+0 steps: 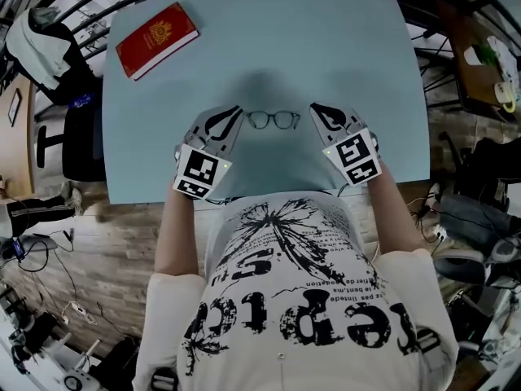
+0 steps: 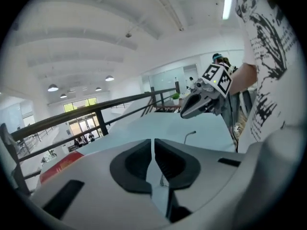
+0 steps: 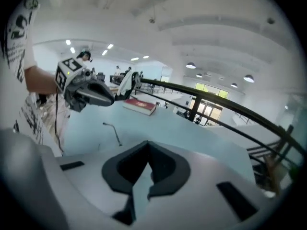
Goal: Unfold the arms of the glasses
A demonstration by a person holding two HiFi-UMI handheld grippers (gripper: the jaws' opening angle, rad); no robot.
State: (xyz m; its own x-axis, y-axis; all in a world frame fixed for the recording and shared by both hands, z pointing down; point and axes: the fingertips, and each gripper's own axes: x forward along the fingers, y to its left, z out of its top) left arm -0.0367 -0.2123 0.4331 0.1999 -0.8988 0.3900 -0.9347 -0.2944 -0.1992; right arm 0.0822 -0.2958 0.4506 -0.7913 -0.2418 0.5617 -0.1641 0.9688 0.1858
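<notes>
**Glasses (image 1: 273,120) lie free on bench (image 1: 326,39)**

A red book (image 1: 156,39) sits at the far left corner. Near the near edge, the left tool (image 1: 234,114) is closed and empty, the glasses just beside it, untouched, then the right tool (image 1: 314,108), closed, empty

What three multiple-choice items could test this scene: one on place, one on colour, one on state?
1. Where lies the red book? A. far left corner of the table B. at its near edge C. on the floor
2. What colour is the table? A. brown B. light blue C. black
3. The jaws of the right hand-held gripper are: A. wide apart B. closed on the book C. together, empty
1 A, seen in head view; 2 B, its top is pale blue; 3 C, pads meet on nothing.
</notes>
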